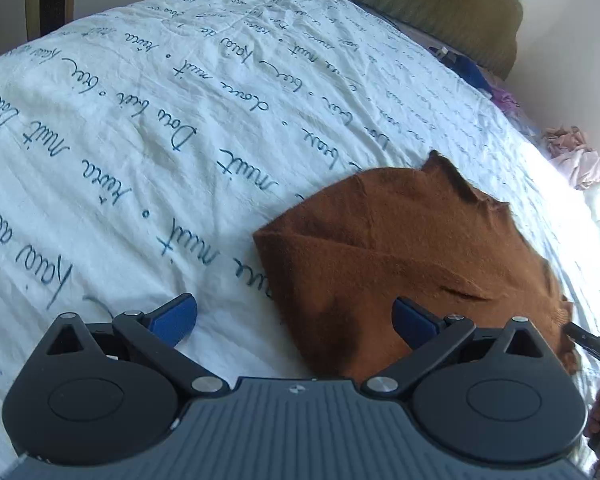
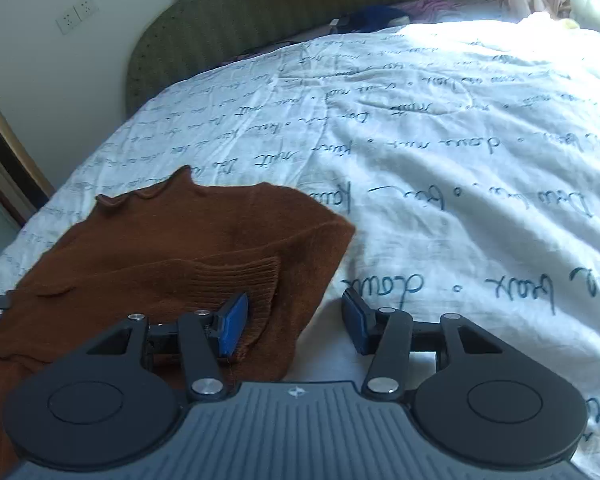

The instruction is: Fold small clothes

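A: We note the brown knit sweater point(image 2: 172, 248) lying on the bed point(image 2: 460, 160), sleeve cuff point(image 2: 244, 280) folded across its body. The cuff lies just ahead of our right gripper point(image 2: 296, 320); one of that gripper's fingers point(image 2: 234, 322) hangs over the cuff, the other over bare cover. Half spread, pinching nothing.

B: And the left gripper point(image 1: 294, 320)? Fingers spread wide, empty; the sweater's edge runs between them, one finger point(image 1: 414, 320) over knit, one over cover.

A: We judge the next fold needs both hem corners. We should pinch through every layer so the tucked sleeve doesn't slide.

B: Agreed; lift evenly, towards the collar point(image 2: 148, 196).
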Tool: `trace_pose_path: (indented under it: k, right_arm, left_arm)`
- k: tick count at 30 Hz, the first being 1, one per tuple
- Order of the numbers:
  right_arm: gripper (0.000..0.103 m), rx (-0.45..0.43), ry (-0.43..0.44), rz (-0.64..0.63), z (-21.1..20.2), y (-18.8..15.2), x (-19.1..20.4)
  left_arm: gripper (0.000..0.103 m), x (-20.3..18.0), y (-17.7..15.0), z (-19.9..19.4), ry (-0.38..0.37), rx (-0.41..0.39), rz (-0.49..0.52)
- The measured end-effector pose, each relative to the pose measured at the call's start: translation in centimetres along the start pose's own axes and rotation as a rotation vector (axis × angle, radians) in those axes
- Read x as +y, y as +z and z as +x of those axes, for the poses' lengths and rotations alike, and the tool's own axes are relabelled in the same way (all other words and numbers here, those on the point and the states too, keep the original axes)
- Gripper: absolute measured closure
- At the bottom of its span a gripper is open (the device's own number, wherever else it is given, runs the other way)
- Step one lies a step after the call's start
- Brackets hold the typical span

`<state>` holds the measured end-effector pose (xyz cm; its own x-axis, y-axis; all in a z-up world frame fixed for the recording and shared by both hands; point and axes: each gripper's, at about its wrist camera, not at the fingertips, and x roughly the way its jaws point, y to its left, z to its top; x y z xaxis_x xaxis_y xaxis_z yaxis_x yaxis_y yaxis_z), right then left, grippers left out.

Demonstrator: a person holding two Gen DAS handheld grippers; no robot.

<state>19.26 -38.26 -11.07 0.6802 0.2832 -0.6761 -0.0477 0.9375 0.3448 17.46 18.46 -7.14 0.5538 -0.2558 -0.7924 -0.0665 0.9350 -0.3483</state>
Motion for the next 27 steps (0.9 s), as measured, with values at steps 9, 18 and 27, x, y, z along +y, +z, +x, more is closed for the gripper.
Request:
trace_pose_path:
  k: [9, 18, 27]
  right_arm:
    - [0.038, 0.004, 0.163, -0.128, -6.4, -4.8, 4.2]
    - [0.061, 0.057, 0.224, -0.203, -6.0, -9.5, 6.2]
    - [0.097, -0.039, 0.241, -0.223, -7.6, -8.1, 6.8]
  left_arm:
    - [0.000, -0.5, -7.7, -3.1, -0.176, 0.091, 0.020]
    - [0.090, -1.9, -9.1, -3.4, -0.055, 0.033, 0.054]
    - [0.102, -0.8, -7.4, -5.4, -0.089, -0.056, 0.083]
